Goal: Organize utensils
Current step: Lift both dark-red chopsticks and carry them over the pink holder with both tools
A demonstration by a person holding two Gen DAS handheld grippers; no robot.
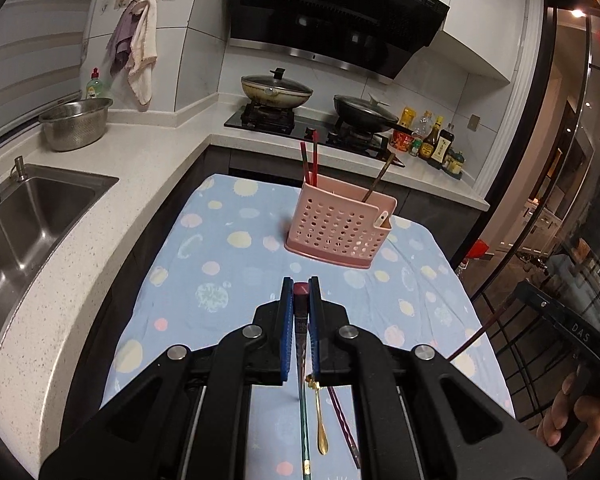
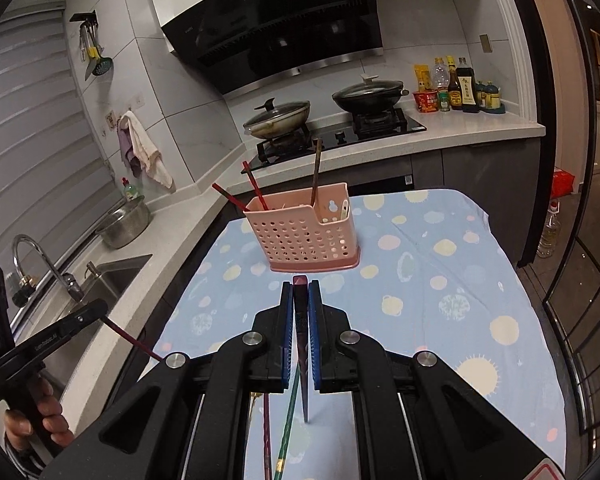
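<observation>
My left gripper (image 1: 301, 282) is shut on a dark red chopstick (image 1: 300, 328) that runs back between the blue pads, lifted above the table. In the right wrist view it appears at the left as the left gripper (image 2: 100, 307), with that chopstick (image 2: 134, 339) sticking out. My right gripper (image 2: 300, 284) is shut on a dark purple chopstick (image 2: 301, 320), also lifted. A pink perforated utensil holder (image 1: 340, 228) (image 2: 300, 232) stands ahead of both, holding two red chopsticks (image 1: 310, 160) and a brown-handled utensil (image 1: 378, 178). Below lie a green chopstick (image 1: 305, 436), a gold spoon (image 1: 320, 420) and a purple chopstick (image 1: 344, 424).
The table wears a blue spotted cloth (image 1: 220, 240). To the left run a white counter with a steel sink (image 1: 40, 208) and a colander bowl (image 1: 76, 122). Behind the holder is a hob with two lidded pans (image 2: 278, 118) and sauce bottles (image 2: 456, 84). A glass door (image 2: 580, 280) stands right.
</observation>
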